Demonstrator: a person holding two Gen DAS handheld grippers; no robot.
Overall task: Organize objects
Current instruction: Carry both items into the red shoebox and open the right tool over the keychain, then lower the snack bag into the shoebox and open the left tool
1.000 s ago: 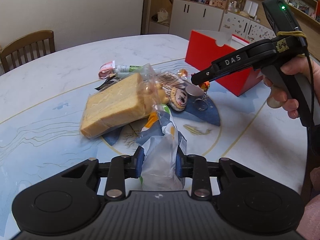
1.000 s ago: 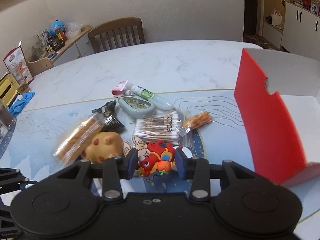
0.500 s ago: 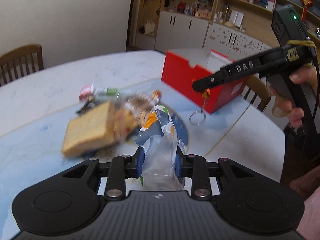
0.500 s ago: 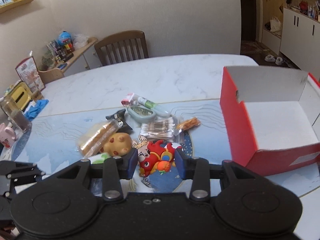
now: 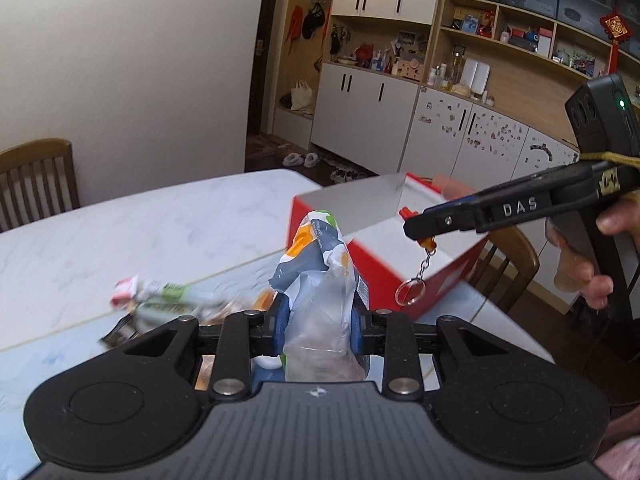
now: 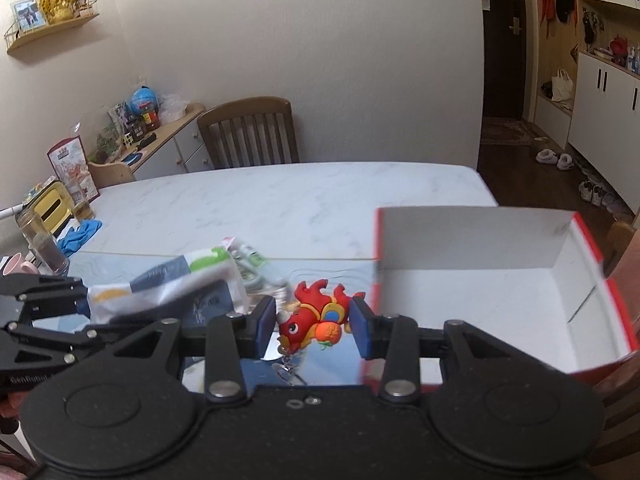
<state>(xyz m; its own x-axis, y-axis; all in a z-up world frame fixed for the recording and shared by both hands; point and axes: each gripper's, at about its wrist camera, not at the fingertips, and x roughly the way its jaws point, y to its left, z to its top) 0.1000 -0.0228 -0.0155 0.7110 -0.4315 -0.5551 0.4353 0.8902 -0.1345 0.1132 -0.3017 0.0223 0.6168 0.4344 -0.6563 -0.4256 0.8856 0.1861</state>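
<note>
I have my left gripper (image 5: 319,330) clamped on a crinkled plastic snack bag (image 5: 320,280), its blue fingers (image 5: 279,326) squeezing the clear lower part so the grey, orange and green printed top stands up in front of the camera, lifted off the table (image 5: 140,220). From the right wrist camera that same bag (image 6: 168,288) juts in from the left, held by the left gripper's black linkage

My right gripper (image 6: 313,322) pinches a red dragon keychain (image 6: 314,314) between its blue fingers (image 6: 266,326); the toy lies on its side, head to the left, and its chain and ring dangle beneath. In the left wrist view the right gripper (image 5: 416,226) reaches in from the right, a hand (image 5: 588,268) on its handle, and the key ring (image 5: 408,292) hangs in front of the red box (image 5: 432,292)

The red box (image 6: 616,308) sits on the table just to the right of the dragon, open on top with a white inside, and nothing shows in it. A tube with a pink end (image 5: 160,292) and other blurred packets remain on the table below the bag
</note>
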